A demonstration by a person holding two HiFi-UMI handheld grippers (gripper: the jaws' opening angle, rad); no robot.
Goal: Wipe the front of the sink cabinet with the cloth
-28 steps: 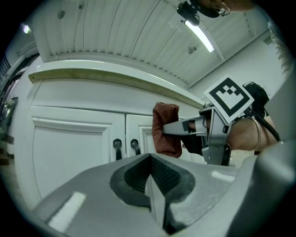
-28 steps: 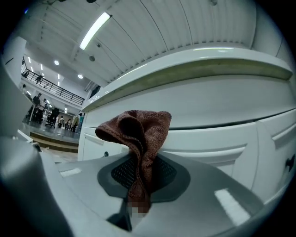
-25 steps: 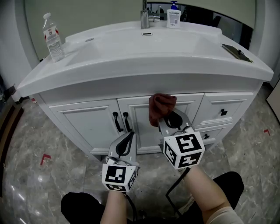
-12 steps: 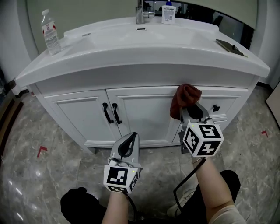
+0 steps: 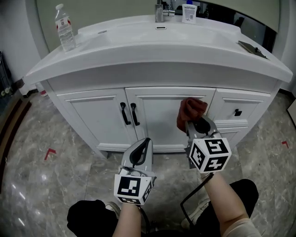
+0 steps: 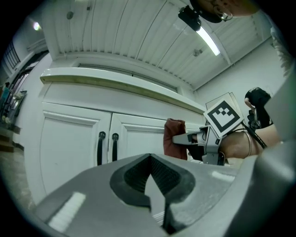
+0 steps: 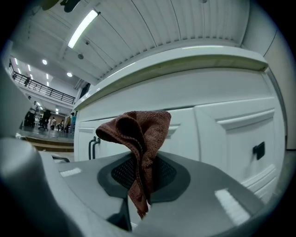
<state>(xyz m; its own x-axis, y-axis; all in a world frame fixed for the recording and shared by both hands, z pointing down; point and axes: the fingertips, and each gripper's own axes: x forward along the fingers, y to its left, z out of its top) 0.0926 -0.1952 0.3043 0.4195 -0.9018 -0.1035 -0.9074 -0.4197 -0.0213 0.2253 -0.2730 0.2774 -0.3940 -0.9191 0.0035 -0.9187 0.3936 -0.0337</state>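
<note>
A rust-brown cloth is bunched against the white sink cabinet front, near the right edge of the right-hand door. My right gripper is shut on the cloth, which sticks up out of the jaws and hangs a little below them. My left gripper is held lower, in front of the doors, shut and holding nothing. In the left gripper view the cloth and the right gripper show to the right of the two black door handles.
Two black door handles meet at the middle of the cabinet. A drawer with a black knob is at the right. On the white countertop stand a water bottle, a faucet and a soap bottle. The floor is grey marble tile.
The cloth in my right gripper swept right along the cabinet front, then came back left and slightly lower. My left gripper stayed low and shut.
</note>
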